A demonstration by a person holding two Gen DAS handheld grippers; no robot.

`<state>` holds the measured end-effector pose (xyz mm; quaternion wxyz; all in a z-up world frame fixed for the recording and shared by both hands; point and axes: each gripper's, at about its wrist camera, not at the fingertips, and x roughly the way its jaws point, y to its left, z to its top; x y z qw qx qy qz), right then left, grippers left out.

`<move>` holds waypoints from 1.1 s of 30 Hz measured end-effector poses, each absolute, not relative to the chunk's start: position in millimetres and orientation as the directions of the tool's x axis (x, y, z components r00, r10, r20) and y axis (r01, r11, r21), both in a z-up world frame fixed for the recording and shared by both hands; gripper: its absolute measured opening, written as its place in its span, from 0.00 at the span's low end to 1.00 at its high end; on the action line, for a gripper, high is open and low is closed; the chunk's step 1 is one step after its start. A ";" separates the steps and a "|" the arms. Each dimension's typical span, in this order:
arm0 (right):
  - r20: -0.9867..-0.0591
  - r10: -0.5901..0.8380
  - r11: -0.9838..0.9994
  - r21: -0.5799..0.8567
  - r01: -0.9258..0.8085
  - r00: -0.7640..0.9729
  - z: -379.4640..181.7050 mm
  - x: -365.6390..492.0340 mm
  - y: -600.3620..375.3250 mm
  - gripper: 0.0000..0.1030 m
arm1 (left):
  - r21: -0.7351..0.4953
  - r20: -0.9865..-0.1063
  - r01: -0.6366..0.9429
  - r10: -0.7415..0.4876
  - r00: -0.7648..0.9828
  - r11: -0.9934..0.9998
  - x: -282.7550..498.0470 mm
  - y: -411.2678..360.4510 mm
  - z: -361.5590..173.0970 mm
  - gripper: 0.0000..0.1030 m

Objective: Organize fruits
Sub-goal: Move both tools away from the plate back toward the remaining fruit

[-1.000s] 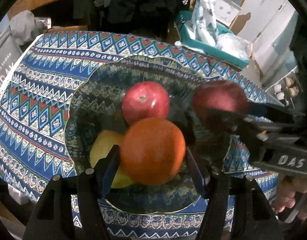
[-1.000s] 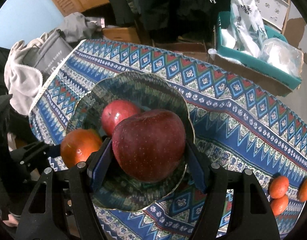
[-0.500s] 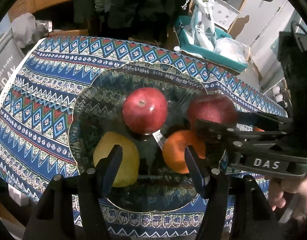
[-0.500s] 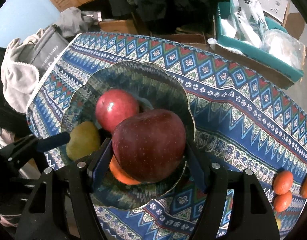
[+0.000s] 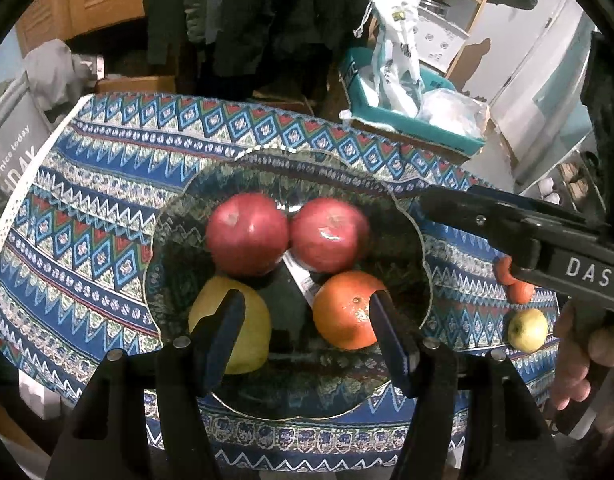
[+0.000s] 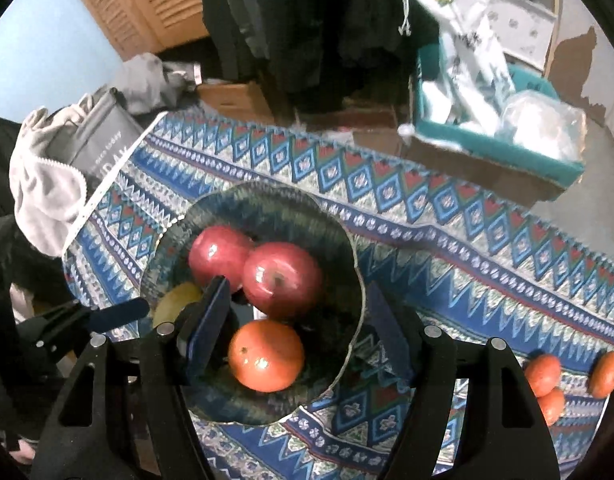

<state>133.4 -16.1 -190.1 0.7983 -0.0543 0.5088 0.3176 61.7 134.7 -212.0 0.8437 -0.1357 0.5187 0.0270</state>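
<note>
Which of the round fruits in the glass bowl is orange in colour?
The orange at the bowl's near right side. The two apples behind it are red, and the fruit to its left is yellow.

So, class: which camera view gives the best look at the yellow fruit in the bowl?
The left wrist view. There the yellow fruit lies large in the bowl, only partly crossed by a finger of the left gripper. The right wrist view shows just a sliver behind a finger of the right gripper.

The room was dim, the round pictures bent and went black at the edges, white shine sat on the apples [image 5: 327, 236], and everything looked blurry.
</note>
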 end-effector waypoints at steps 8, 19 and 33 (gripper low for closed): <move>-0.823 0.421 0.819 0.164 -0.549 0.382 -158.0 124.7 -34.3 0.71 | -0.211 -0.851 -0.154 -0.104 0.514 0.965 59.4 124.5 -188.6 0.71; -0.782 0.398 0.854 0.125 -0.506 0.479 -119.2 110.9 -78.9 0.71 | -0.218 -0.806 -0.098 -0.123 0.579 0.971 56.1 100.0 -155.7 0.77; -0.750 0.328 0.905 0.076 -0.418 0.575 -91.6 98.6 -148.5 0.71 | -0.210 -0.781 0.001 -0.169 0.601 0.978 61.0 52.9 -133.7 0.79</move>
